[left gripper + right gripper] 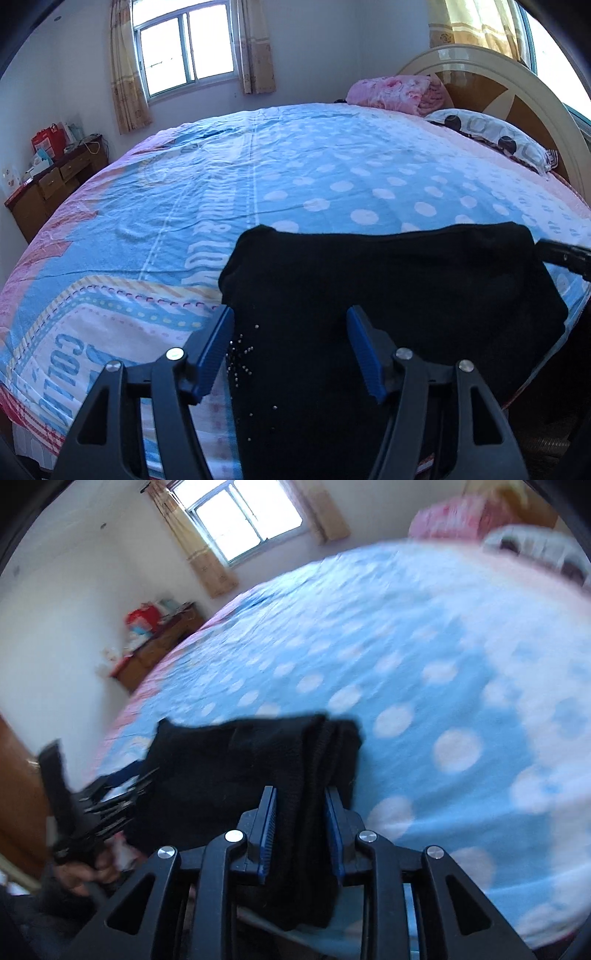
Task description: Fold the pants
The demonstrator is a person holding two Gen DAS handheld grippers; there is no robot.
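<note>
Bedspread [332, 177] | black pants [388, 295] cut off below | left tool [291, 325] spread | right tool [301, 805] blurred, grip unclear

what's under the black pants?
The black pants lie on the blue polka-dot bedsheet, near its front edge. The sheet directly beneath, and any lower fabric layers, are covered.
</note>
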